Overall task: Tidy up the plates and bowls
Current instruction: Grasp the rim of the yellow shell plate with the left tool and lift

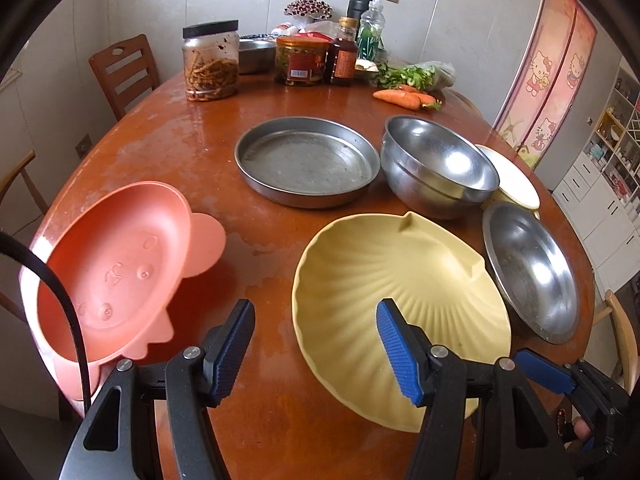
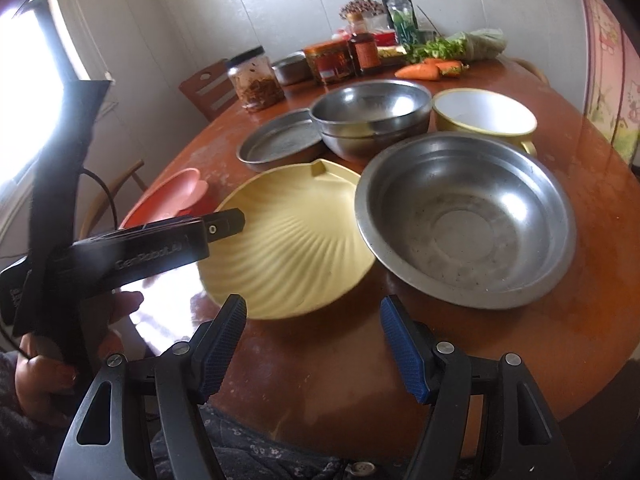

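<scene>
Two hand-held grippers hover over a round wooden table (image 1: pixel 168 152) crowded with dishes. The left hand-held gripper (image 1: pixel 316 344) has its blue-padded jaws spread with nothing between them, its right jaw over the near rim of a yellow shell-shaped plate (image 1: pixel 392 280) at the table's near side. The right hand-held gripper (image 2: pixel 314 342) also stands with jaws apart and empty, above bare tabletop at the near edge, just short of the yellow plate and a wide steel bowl (image 2: pixel 464 216) beside it.

To the left, a pink fish-shaped plate (image 1: pixel 116 264) sits tilted at the table's edge, on a paler pink dish. Toward the middle lie a flat steel pan (image 1: pixel 306 160) and, to its right, stacked steel bowls (image 1: pixel 436 160). Beside the stack, farther right, stands a yellow cup with a white inside (image 2: pixel 484 114).

At the far side are a black-lidded jar (image 1: pixel 211 62), a red-lidded jar (image 1: pixel 301 60), a dark sauce bottle (image 1: pixel 343 54), greens (image 1: pixel 412 76) and carrots (image 1: pixel 400 98).

In the right wrist view a person's hand (image 2: pixel 48 364) grips the left device's handle.
</scene>
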Available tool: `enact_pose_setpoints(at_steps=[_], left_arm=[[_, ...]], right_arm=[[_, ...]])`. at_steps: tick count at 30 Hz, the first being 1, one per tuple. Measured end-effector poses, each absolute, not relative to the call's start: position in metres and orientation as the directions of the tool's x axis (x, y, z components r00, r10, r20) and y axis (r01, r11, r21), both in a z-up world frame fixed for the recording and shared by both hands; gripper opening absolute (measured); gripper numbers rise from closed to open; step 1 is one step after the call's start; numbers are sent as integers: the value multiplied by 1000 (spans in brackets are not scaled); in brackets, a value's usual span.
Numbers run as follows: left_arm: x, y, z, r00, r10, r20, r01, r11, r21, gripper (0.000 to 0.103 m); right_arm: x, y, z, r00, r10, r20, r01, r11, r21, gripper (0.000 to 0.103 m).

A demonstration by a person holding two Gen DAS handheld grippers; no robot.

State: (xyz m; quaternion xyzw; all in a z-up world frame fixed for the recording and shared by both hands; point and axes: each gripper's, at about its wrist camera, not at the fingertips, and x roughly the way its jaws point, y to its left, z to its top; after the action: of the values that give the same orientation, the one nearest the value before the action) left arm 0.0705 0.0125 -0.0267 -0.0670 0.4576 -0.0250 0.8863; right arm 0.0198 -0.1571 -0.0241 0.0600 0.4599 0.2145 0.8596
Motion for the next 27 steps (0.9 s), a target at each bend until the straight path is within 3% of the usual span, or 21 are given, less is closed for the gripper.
enact_pose_setpoints(at_steps=[4, 11, 27], left_arm=[[76, 10, -33, 569, -117, -814, -2, 990, -144, 63], [80, 2, -42, 561, -154, -813, 53, 987, -150, 51], [44, 12, -17, 629, -68, -775, 25, 997, -67, 50]], right_arm=[[28, -158, -33, 491, 420, -763, -270, 906, 325, 69], [39, -146, -39, 510, 403, -760, -276, 913, 299, 50], [31, -122, -30, 526, 405, -748, -363, 902, 234, 48]])
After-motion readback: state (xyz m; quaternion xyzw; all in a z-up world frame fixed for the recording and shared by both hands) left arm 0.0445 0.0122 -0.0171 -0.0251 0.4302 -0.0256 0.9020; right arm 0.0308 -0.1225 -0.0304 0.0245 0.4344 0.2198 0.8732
